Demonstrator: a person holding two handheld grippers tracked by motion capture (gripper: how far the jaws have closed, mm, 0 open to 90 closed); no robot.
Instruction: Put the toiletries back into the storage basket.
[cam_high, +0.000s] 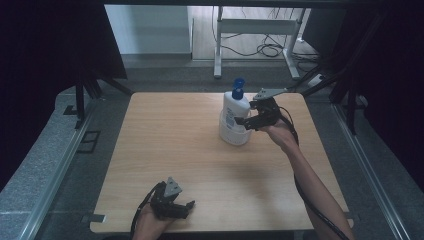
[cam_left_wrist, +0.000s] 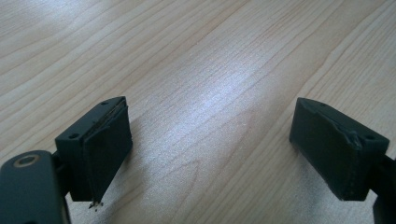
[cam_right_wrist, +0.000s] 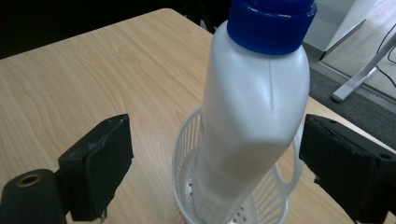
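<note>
My right claw (cam_high: 248, 119) sits at the far right part of the tabletop (cam_high: 165, 145), level with the middle of a white bottle (cam_high: 235, 112) with a blue cap (cam_high: 238, 88). In the right gripper view its 2 jaws stand wide apart, 1 on each side of the bottle, and neither pad touches the plastic; the claw holds nothing. The bottle stands upright inside a small white slotted basket (cam_right_wrist: 187, 149), its base down among the drain holes. Its body fills most of the gap between my jaws, a little nearer the right one.

My left claw (cam_high: 186, 205) rests low at the near edge of the tabletop, well apart from the bottle, held in my left hand (cam_high: 150, 222). In the left gripper view its 2 jaws are also spread wide, with bare wood grain between them and nothing gripped.
</note>
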